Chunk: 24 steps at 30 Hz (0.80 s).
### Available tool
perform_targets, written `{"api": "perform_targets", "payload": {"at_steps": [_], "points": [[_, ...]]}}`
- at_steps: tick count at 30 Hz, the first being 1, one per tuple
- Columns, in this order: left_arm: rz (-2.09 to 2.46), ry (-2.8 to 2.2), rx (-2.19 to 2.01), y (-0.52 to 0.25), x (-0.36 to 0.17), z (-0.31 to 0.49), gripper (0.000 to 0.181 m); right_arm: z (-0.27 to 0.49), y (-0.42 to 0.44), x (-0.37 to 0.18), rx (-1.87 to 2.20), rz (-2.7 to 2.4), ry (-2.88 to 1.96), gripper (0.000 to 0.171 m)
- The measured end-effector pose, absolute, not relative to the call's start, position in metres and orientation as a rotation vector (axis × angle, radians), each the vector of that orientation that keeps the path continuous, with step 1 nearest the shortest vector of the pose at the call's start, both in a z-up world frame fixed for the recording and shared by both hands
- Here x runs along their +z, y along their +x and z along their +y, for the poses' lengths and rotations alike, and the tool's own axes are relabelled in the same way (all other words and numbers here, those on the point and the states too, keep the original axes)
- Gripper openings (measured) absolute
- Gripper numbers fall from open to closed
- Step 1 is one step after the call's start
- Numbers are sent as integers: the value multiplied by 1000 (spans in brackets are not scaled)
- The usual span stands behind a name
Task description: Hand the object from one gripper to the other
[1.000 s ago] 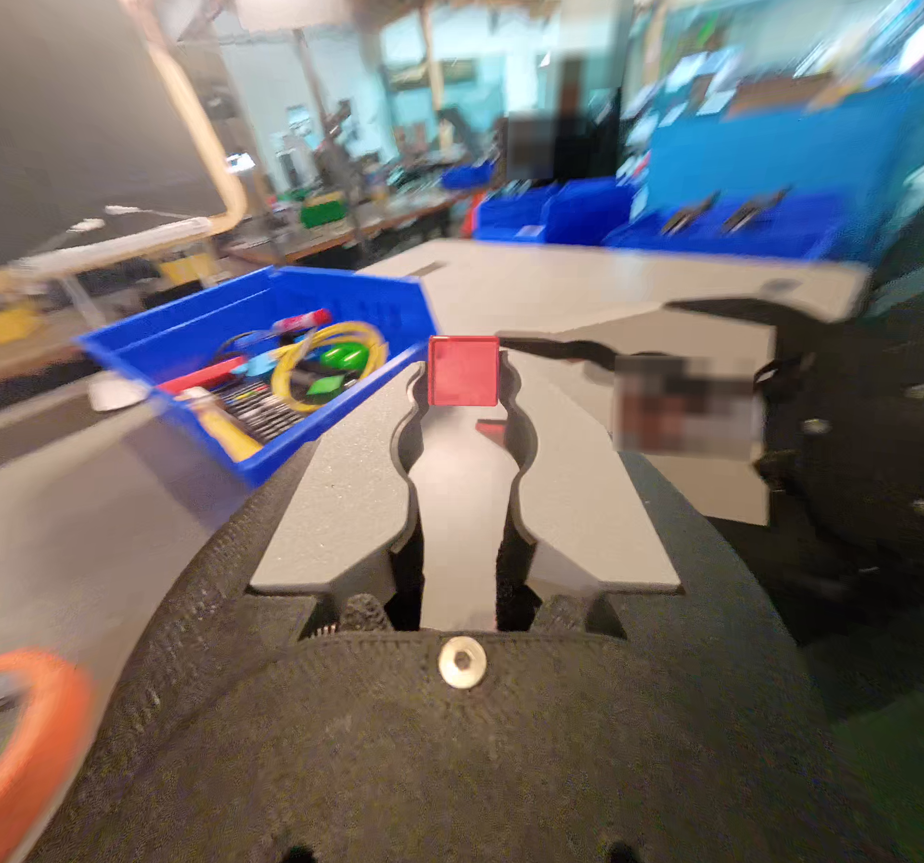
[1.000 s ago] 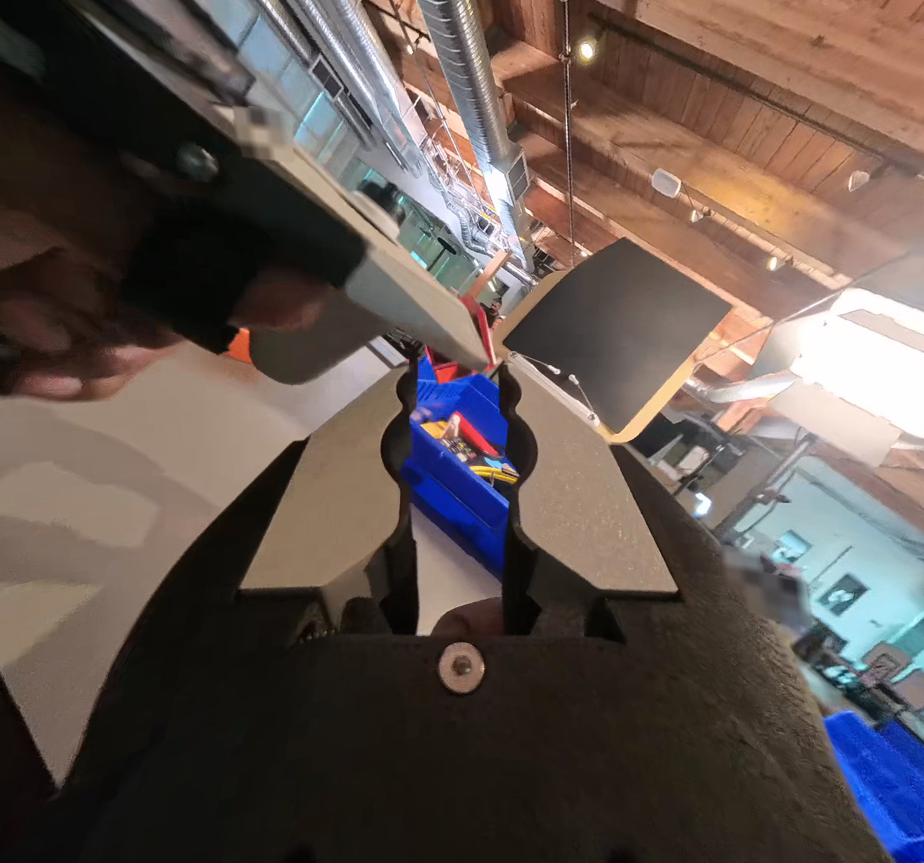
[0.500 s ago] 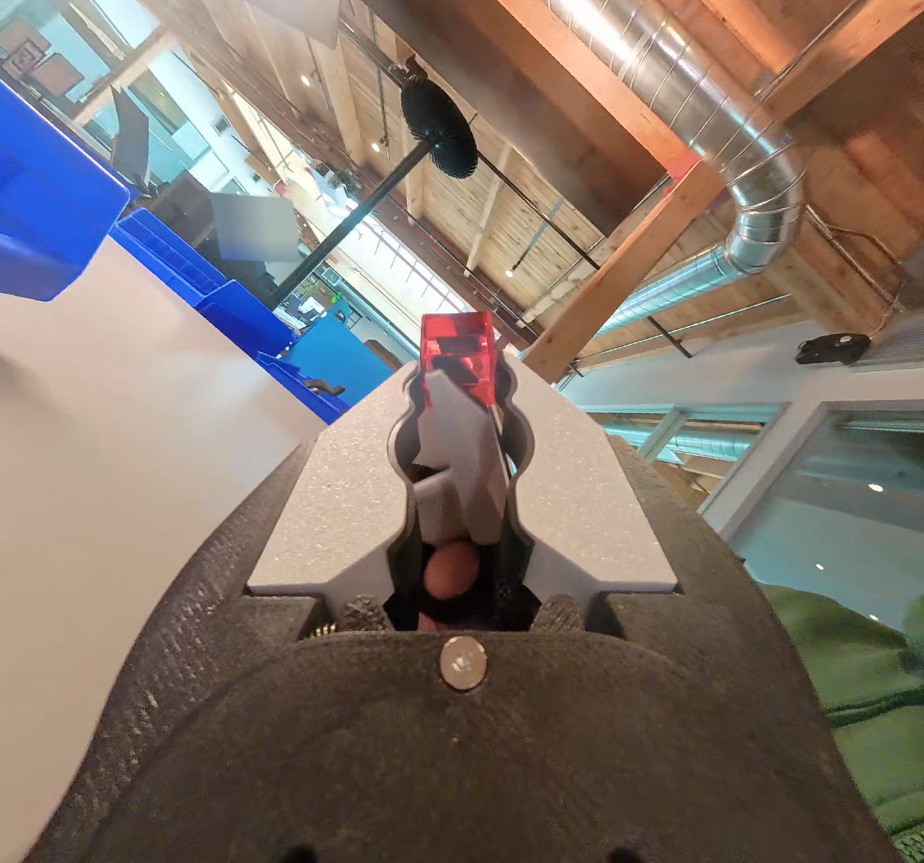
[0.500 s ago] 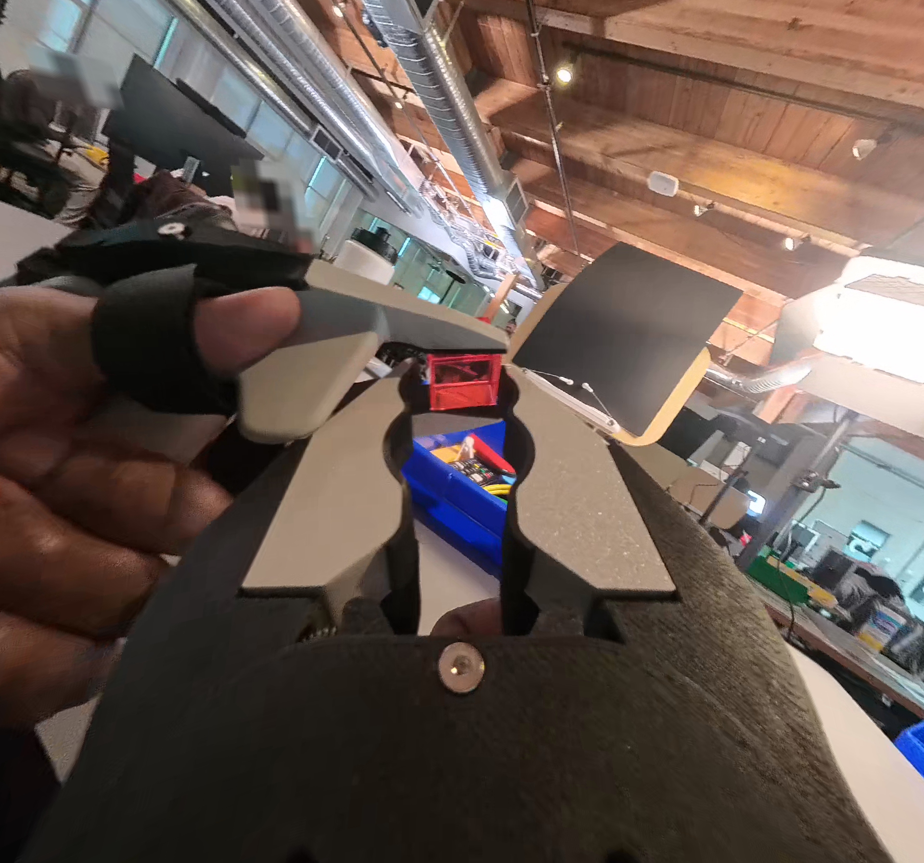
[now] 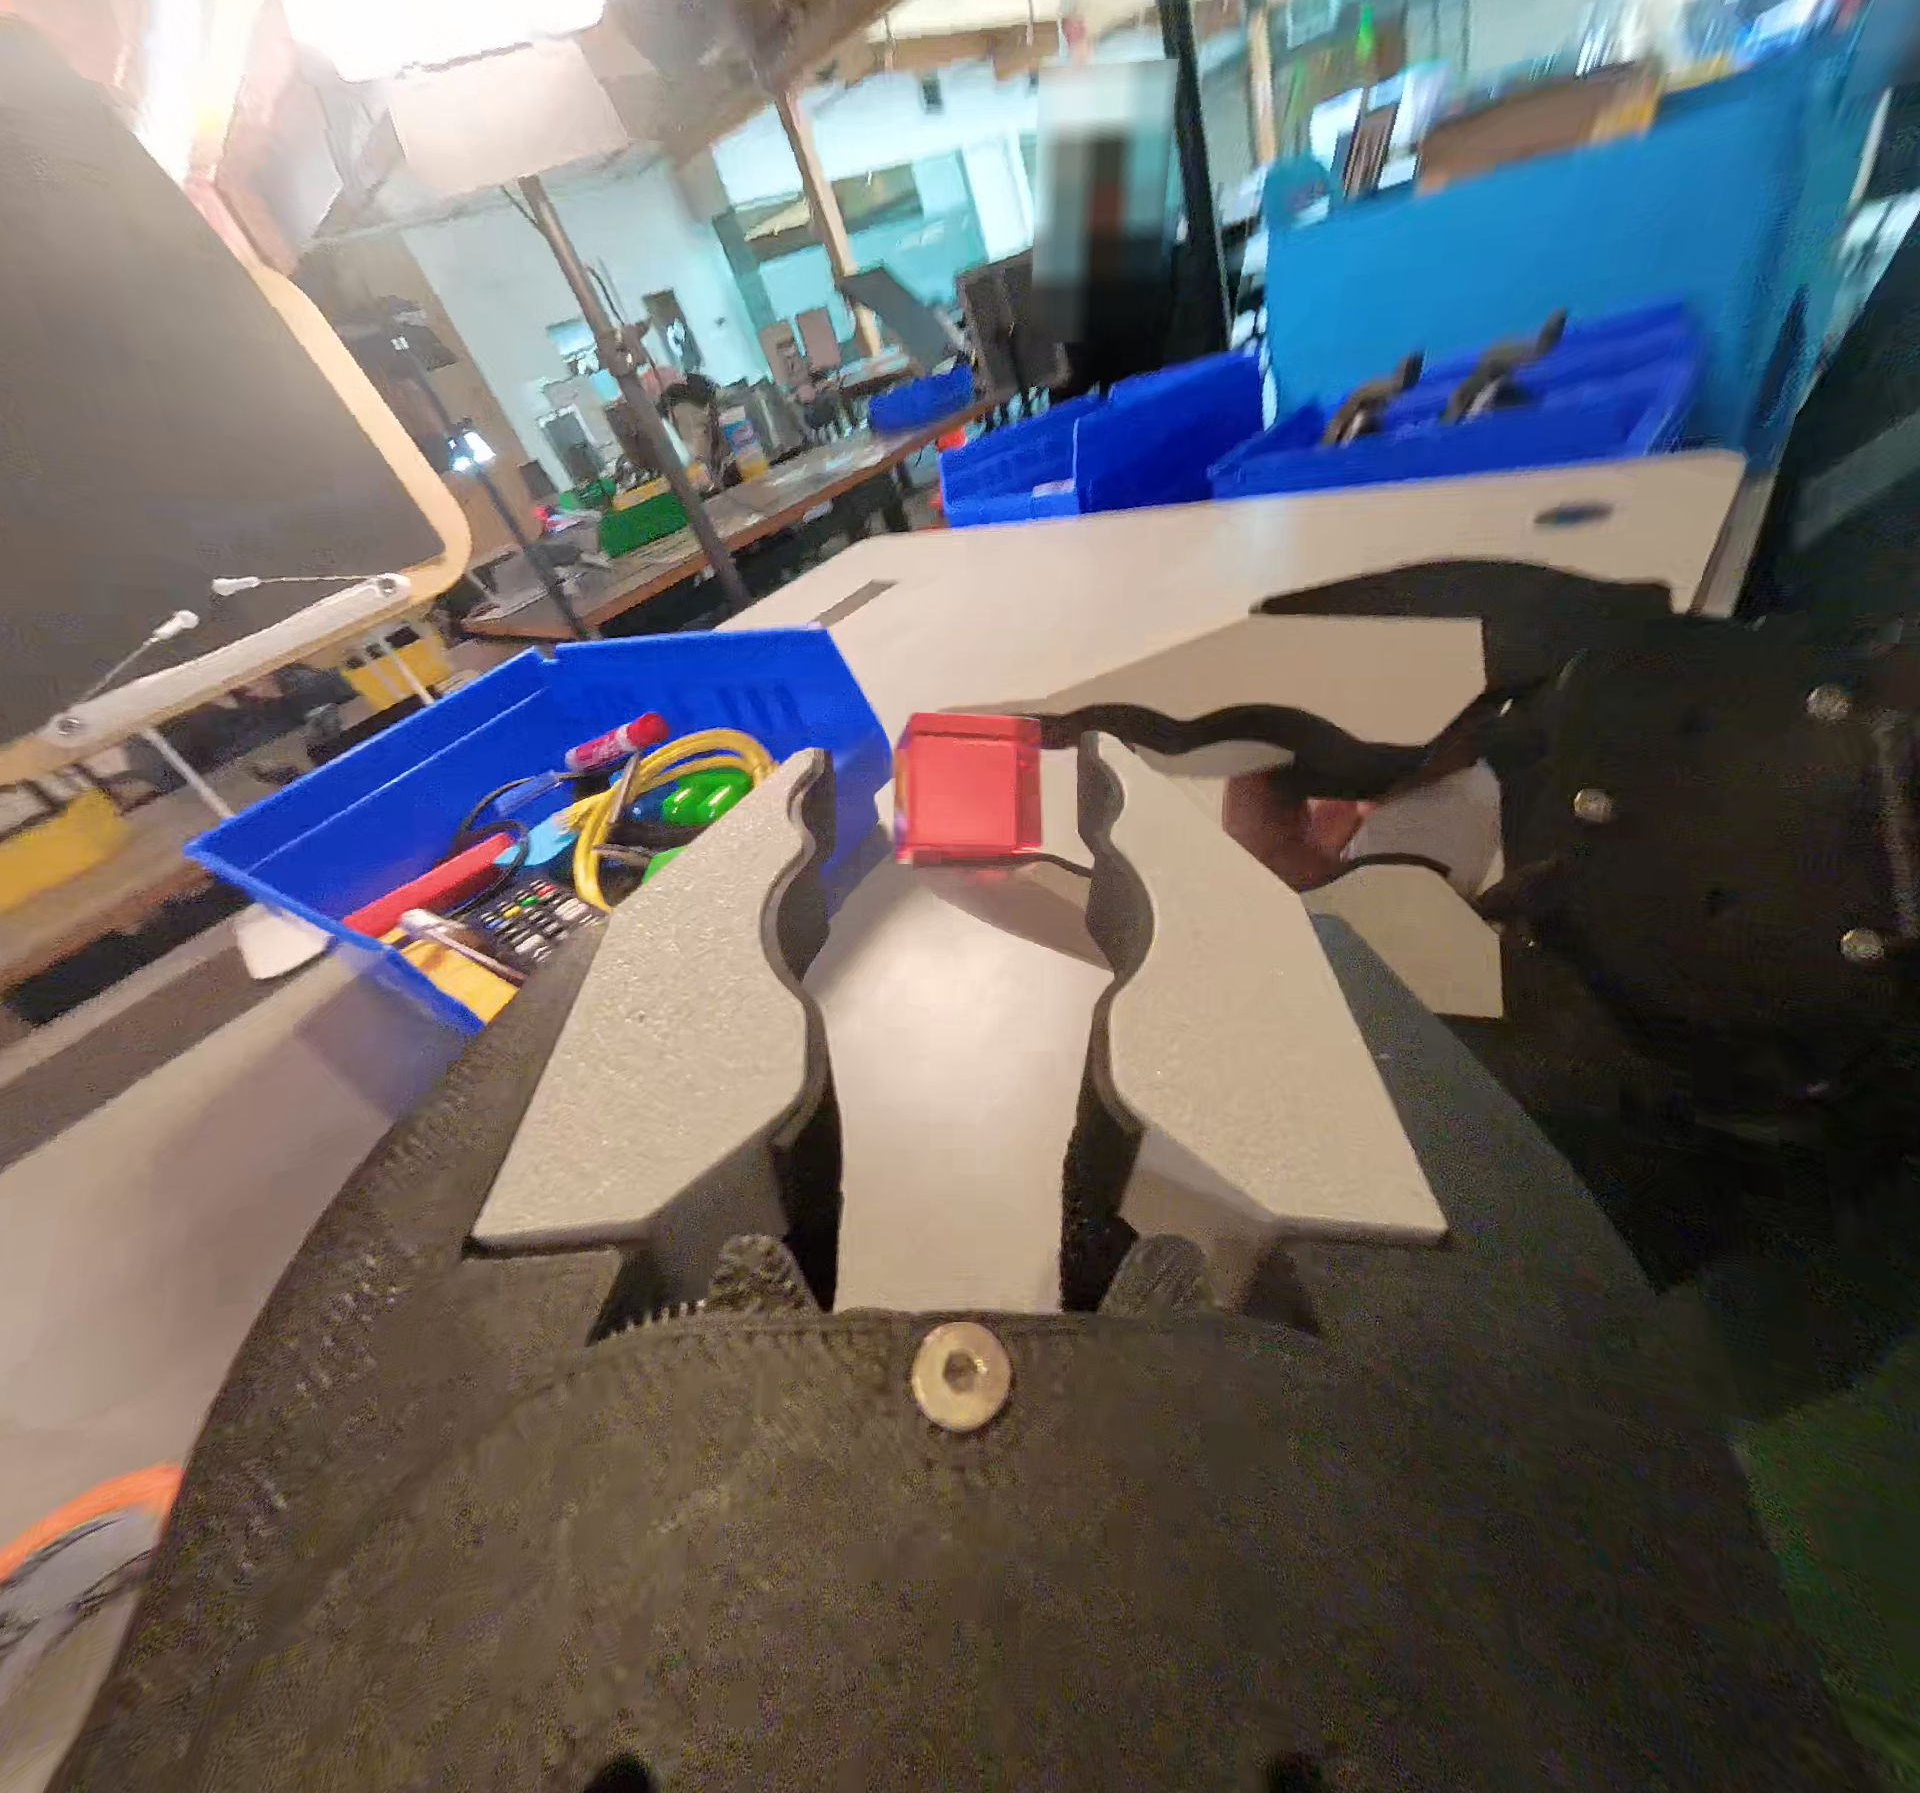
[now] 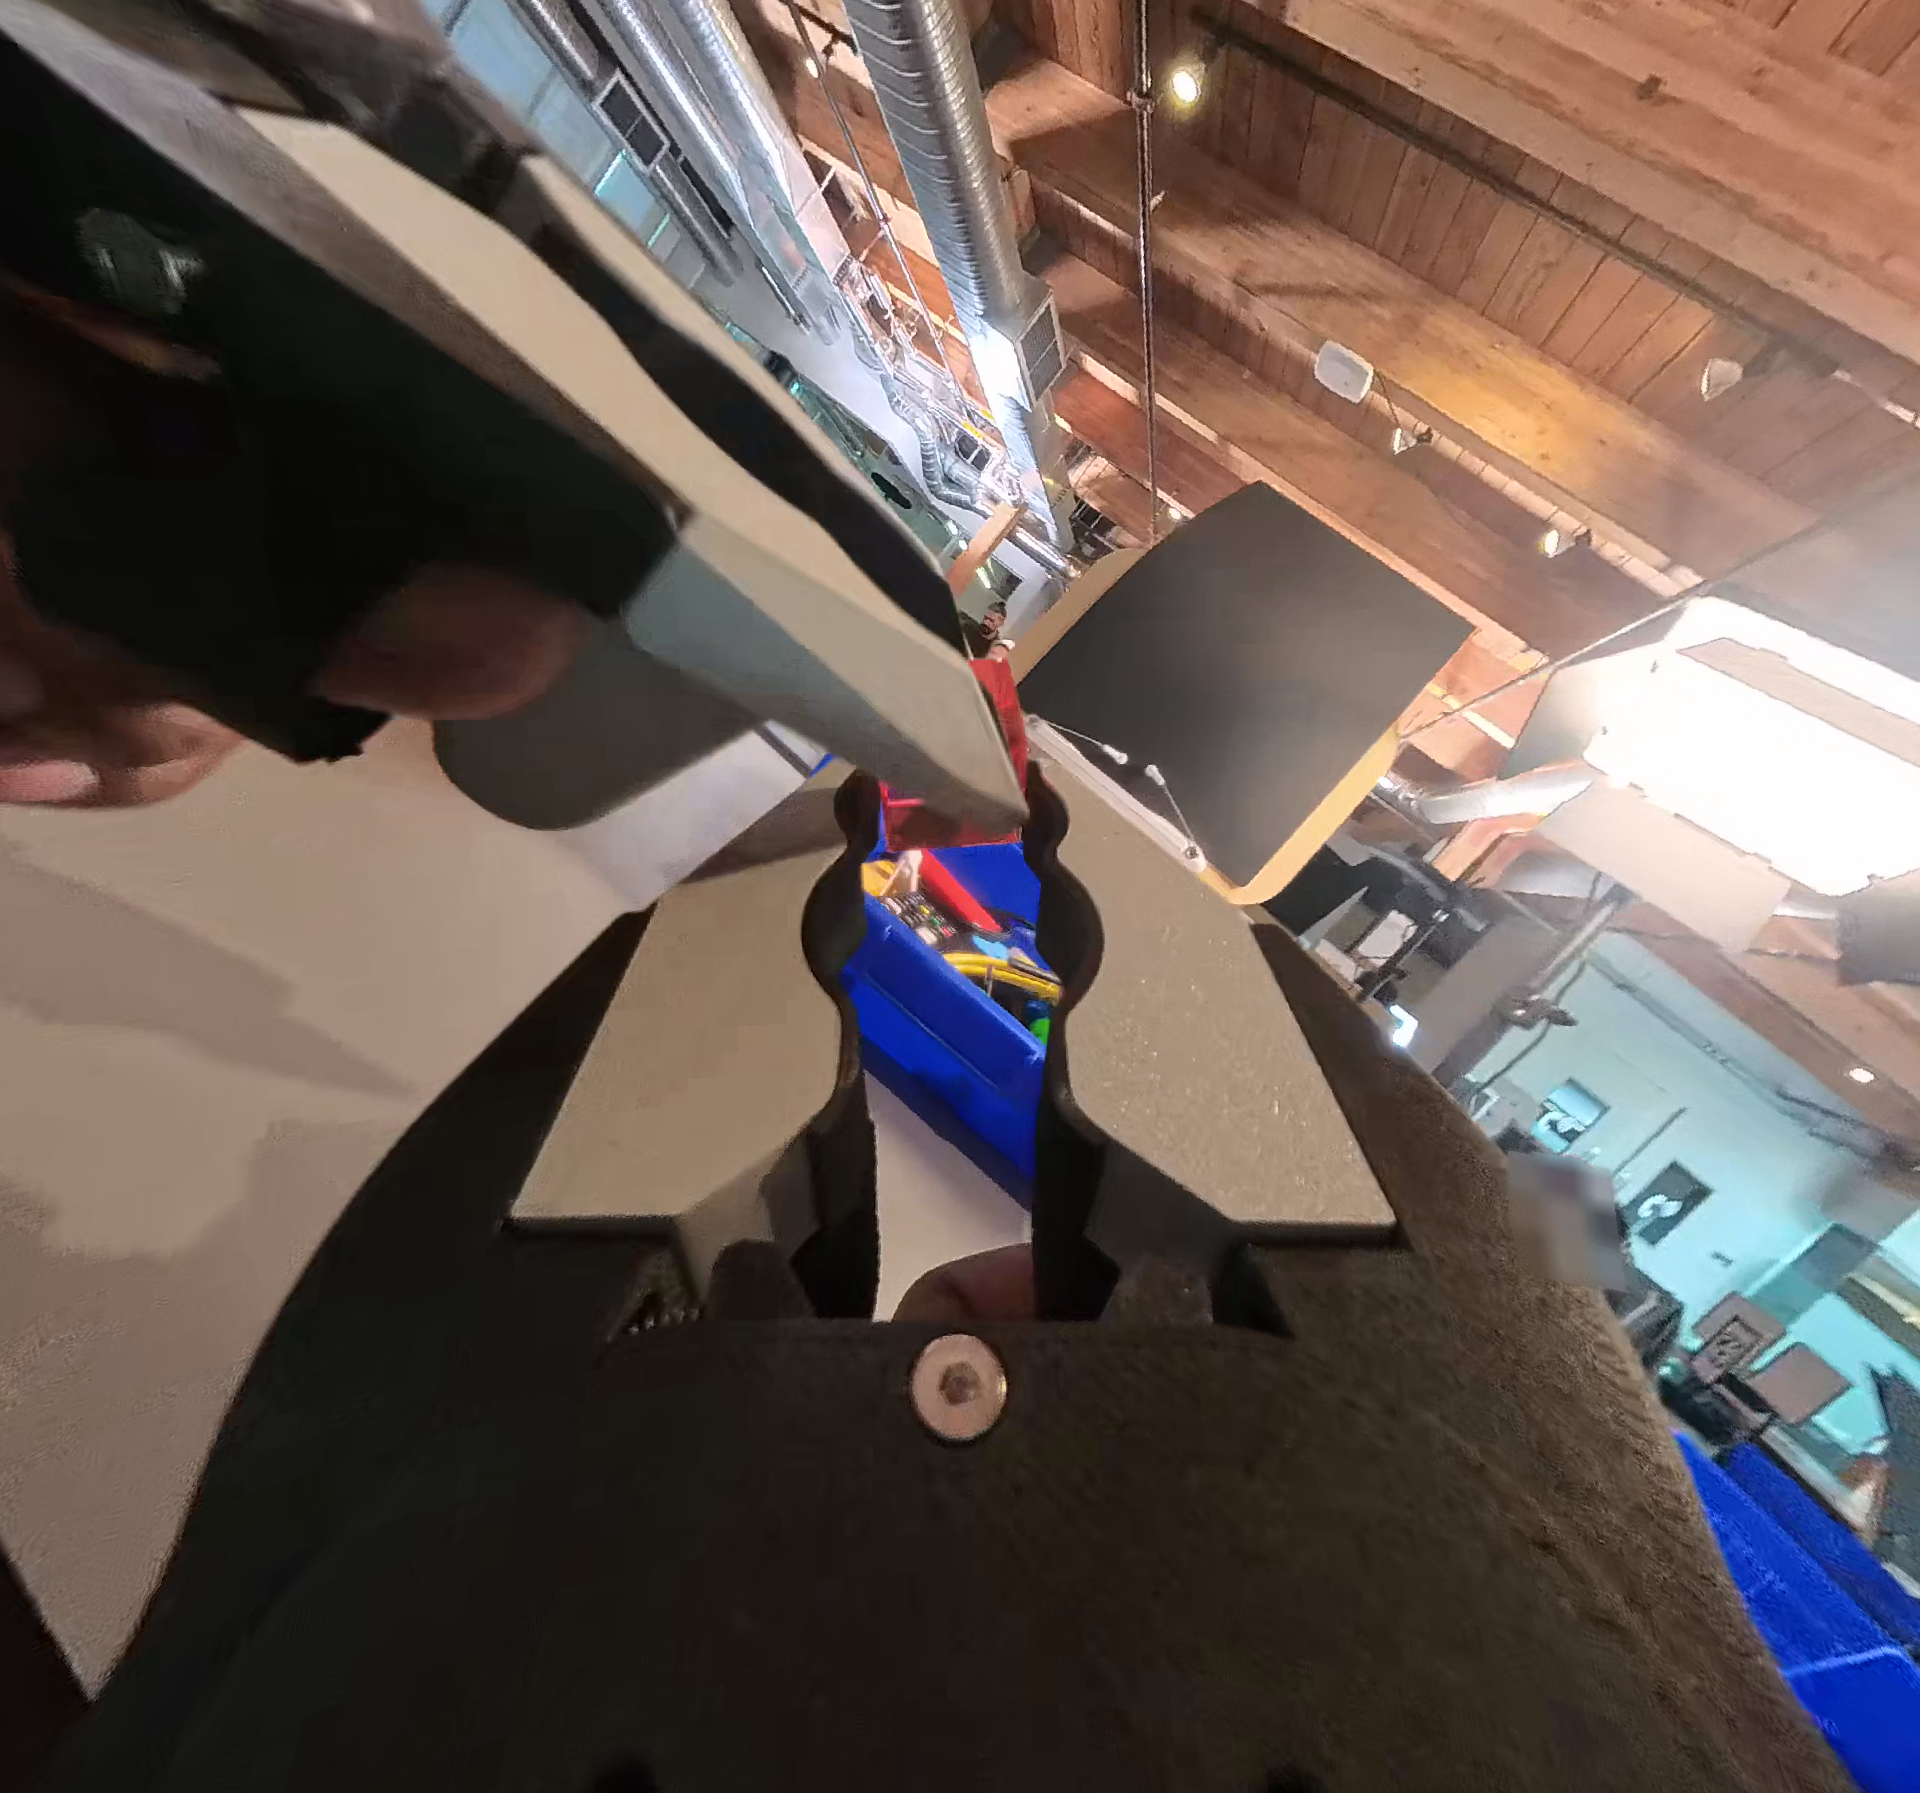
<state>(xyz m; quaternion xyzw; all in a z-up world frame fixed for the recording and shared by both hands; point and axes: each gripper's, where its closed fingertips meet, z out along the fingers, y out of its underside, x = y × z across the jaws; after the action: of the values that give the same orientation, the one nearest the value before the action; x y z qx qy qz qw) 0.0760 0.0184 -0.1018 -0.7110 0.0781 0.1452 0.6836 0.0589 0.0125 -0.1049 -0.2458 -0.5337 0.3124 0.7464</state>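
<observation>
Left wrist view — handover nearly done

Left tongs [image 5: 951, 787] stand apart around the red cube [image 5: 966, 787] without touching it; right tongs [image 5: 1049, 720] reach in from the side, clamped on it. Beyond sits a blue bin [image 5: 717, 683] on the surface [image 5: 1143, 559] — next, the left withdraws clear.

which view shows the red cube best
The left wrist view: the red cube sits unobstructed there, two faces visible, held at the tips of the right hand-held gripper coming in from the right. The right wrist view shows only red slivers of it behind the left hand-held gripper's finger.
</observation>
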Motion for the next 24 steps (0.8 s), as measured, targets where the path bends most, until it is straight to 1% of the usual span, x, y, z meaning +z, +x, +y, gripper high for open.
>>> {"api": "perform_targets", "payload": {"at_steps": [2,4,6,10,13,15,17,21,24], "points": [[195,-1651,381,77,-111,20,40,8,59,-107,650,-1175,-506,27],[172,-1654,452,71,-113,20,27,7,58,-108,619,-1174,-488,27],[156,-1639,432,70,-112,20,27,7,59,-106,625,-1164,-489,27],[91,-1530,250,74,-102,21,28,7,64,-100,755,-1148,-518,34],[87,-1405,137,78,-90,18,28,10,67,-95,941,-1156,-581,39],[107,-1315,121,78,-80,13,28,13,67,-94,1118,-1182,-639,38],[165,-1272,205,75,-75,8,28,18,67,-92,1291,-1215,-699,38],[377,-1221,565,71,-77,1,27,30,70,-89,1653,-1233,-828,38],[546,-1187,776,76,-89,4,27,24,72,-92,1899,-1302,-900,45]]}}
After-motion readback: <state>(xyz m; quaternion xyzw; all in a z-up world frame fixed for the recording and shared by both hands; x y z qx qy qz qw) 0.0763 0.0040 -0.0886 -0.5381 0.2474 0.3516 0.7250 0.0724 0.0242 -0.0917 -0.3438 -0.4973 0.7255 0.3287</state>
